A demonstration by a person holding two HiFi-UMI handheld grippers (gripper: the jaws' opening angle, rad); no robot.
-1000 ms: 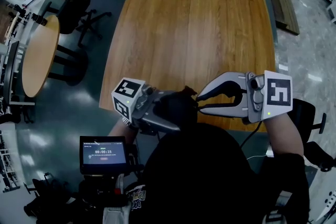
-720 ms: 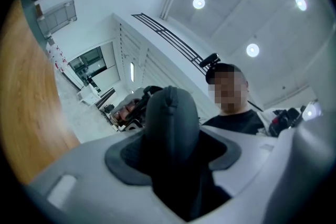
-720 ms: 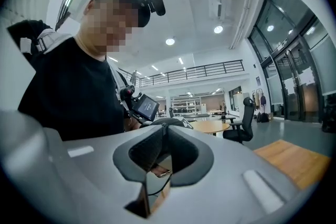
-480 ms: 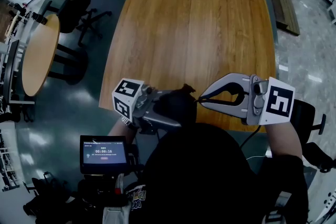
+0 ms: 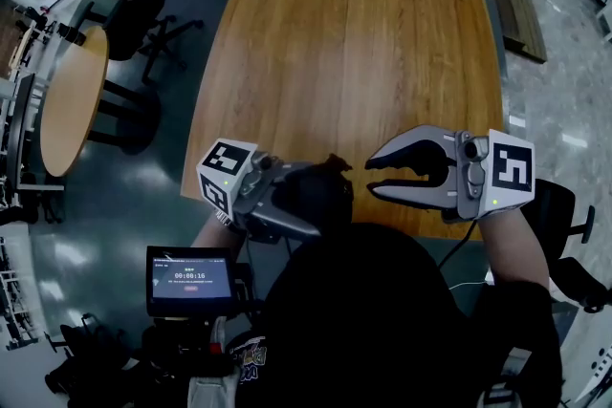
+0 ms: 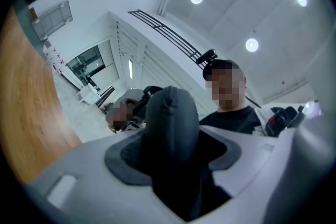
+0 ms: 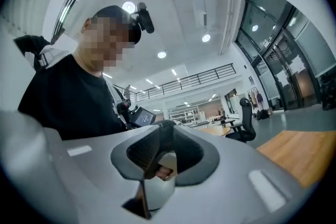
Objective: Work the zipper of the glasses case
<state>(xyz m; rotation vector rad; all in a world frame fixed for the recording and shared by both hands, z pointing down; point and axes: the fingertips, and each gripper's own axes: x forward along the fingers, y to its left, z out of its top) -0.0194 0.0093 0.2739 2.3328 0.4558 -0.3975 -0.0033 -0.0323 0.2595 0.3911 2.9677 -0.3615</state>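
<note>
black glasses case point(image 5: 323, 191) is held clear of the wooden surface point(image 5: 354, 53), just past its near edge and close to the person's chest. this placing is judged to let both tools reach it freely, with nothing underneath to catch on.

left gripper point(image 5: 308, 202): the jaws are closed on the body of the case. in the left gripper view the case point(image 6: 170, 123) is seen rising between the two pads, gripped across its width. the grip is taken low on the case, so that one end is left projecting toward the other hand and the seam is left exposed. the left gripper thus serves as a clamp against the pull of the zipper.

right gripper point(image 5: 370, 179): the jaws have just been opening and are partly apart, with nothing between them. the tips are near the projecting end of the case, with a clear gap left between. a small tab point(image 5: 334, 161) is seen at the upper edge of the case and is taken to be the zipper pull. the right gripper is judged to be lined up level with the case for a bite on that tab.

how far the zipper is run cannot be told; the seam is too dark.
</note>
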